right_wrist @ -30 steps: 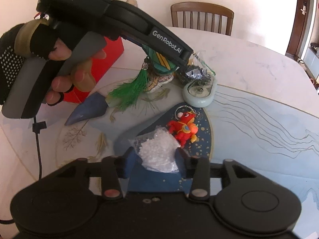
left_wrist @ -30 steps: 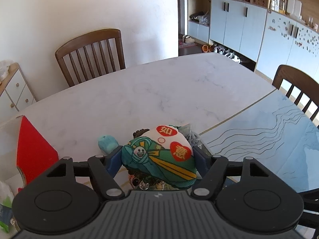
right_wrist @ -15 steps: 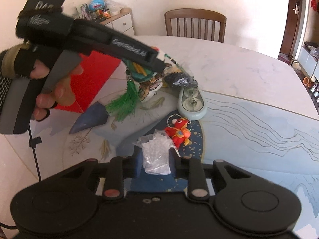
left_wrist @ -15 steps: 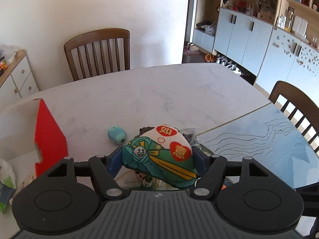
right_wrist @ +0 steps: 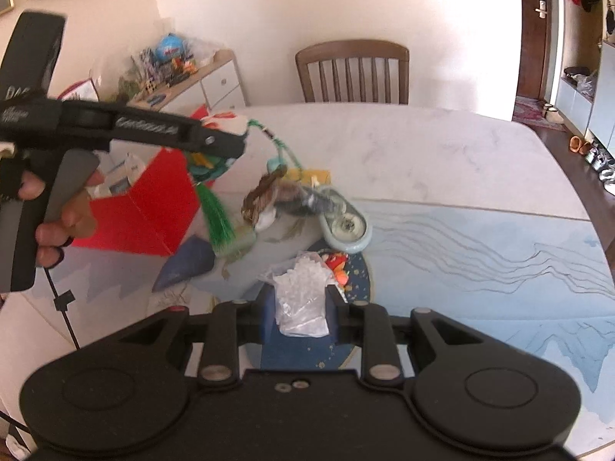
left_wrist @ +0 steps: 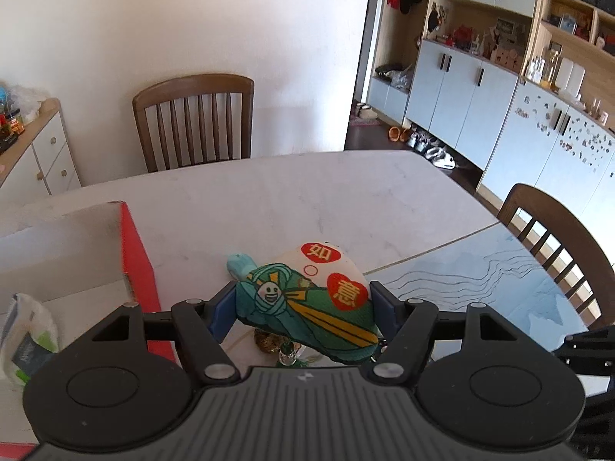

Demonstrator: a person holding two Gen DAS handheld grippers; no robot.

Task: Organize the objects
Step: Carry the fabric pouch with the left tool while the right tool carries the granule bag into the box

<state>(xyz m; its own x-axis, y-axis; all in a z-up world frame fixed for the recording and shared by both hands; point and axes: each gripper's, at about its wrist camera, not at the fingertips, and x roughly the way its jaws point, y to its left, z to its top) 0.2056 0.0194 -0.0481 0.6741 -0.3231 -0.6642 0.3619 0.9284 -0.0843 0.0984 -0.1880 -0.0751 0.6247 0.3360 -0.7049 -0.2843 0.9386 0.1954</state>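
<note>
My left gripper (left_wrist: 303,309) is shut on a green and white cloth charm (left_wrist: 311,299) with red hearts and holds it in the air beside the red box (left_wrist: 136,257). From the right wrist view the charm (right_wrist: 215,142) hangs with its green tassel (right_wrist: 217,219) over the box's (right_wrist: 153,207) edge. My right gripper (right_wrist: 300,309) is shut on a clear plastic bag of white bits (right_wrist: 301,299), lifted above the blue mat (right_wrist: 480,269).
On the table lie a pale oval case (right_wrist: 344,223), a red toy keychain (right_wrist: 338,265), a brown beaded bracelet (right_wrist: 265,196), a teal object (left_wrist: 240,263) and a dark blue pouch (right_wrist: 186,265). A tissue packet (left_wrist: 27,338) lies in the box. Chairs (left_wrist: 194,123) stand around.
My left gripper has carried the charm up and left, toward the red box. My right gripper has closed on the plastic bag and lifted it off the mat.
</note>
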